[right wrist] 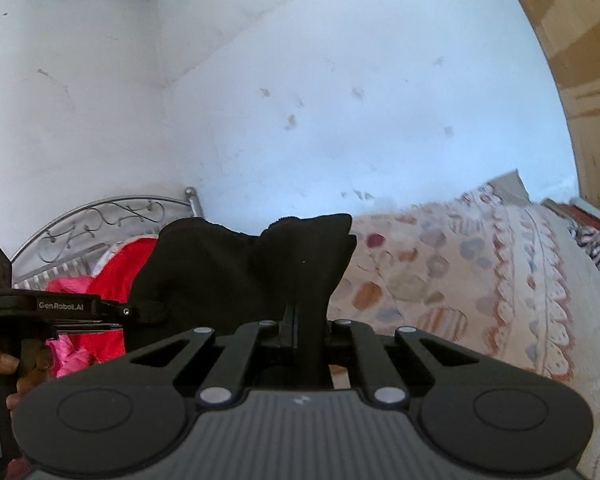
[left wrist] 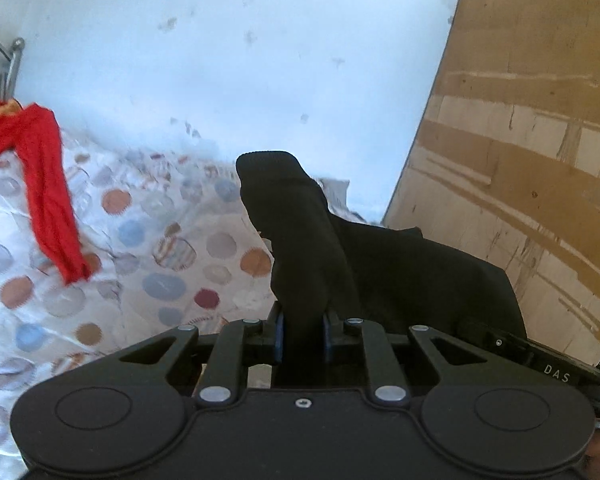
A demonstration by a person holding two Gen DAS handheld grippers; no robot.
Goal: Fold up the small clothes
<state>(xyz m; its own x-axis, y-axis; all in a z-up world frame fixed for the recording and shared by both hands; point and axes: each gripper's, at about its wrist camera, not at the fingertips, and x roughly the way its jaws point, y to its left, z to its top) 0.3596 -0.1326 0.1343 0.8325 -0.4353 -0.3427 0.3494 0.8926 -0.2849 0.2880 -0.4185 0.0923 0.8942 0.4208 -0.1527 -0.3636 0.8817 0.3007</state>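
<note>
So both grippers are clamped tight on the black garment (left wrist: 300,232): left gripper (left wrist: 303,330) pinches one bunched edge, right gripper (right wrist: 308,330) another. It's stretched between them above the dotted bedspread (left wrist: 148,240).

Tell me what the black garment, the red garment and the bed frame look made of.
Black garment: matte knit, seemingly; a fine ribbed texture shows at its top edge. Both the left gripper and the right gripper clamp it.
Red garment: soft knit, probably wool or acrylic; the surface is fuzzy and it drapes limply.
Bed frame: metal, silvery and glossy, bent into thin scrolls.
</note>
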